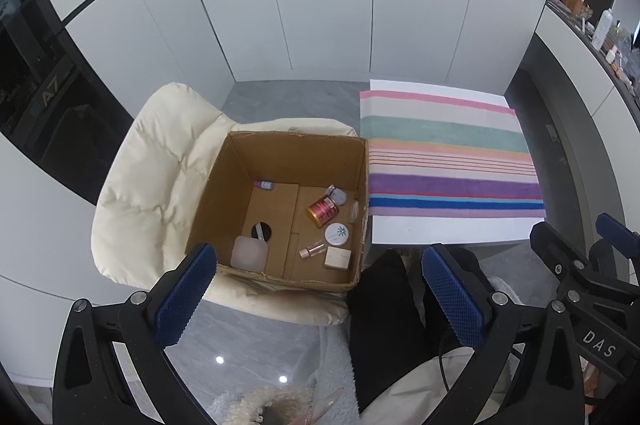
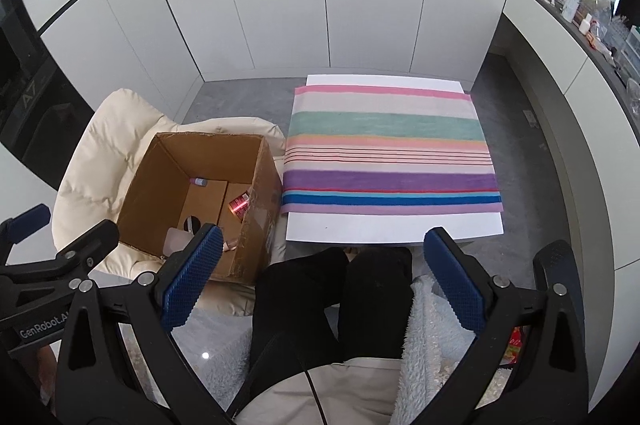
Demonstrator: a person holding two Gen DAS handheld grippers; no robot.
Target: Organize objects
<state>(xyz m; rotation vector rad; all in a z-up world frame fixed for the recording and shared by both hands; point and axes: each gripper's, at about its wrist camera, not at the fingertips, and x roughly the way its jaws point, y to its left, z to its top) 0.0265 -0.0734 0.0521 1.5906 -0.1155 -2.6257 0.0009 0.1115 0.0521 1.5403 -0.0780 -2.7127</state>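
left gripper [image 1: 320,301] and right gripper [image 2: 326,285] both hang above the person's lap, jaws wide apart, nothing held. cardboard box [image 1: 296,153] sits on a cream chair [image 1: 152,177], just left of the table w/ striped towel [image 2: 388,153]. inside the box: red can [image 1: 322,211], round white lid [image 1: 337,234], small square box [image 1: 338,258], pink tube [image 1: 311,250], purple bottle [image 1: 265,185].
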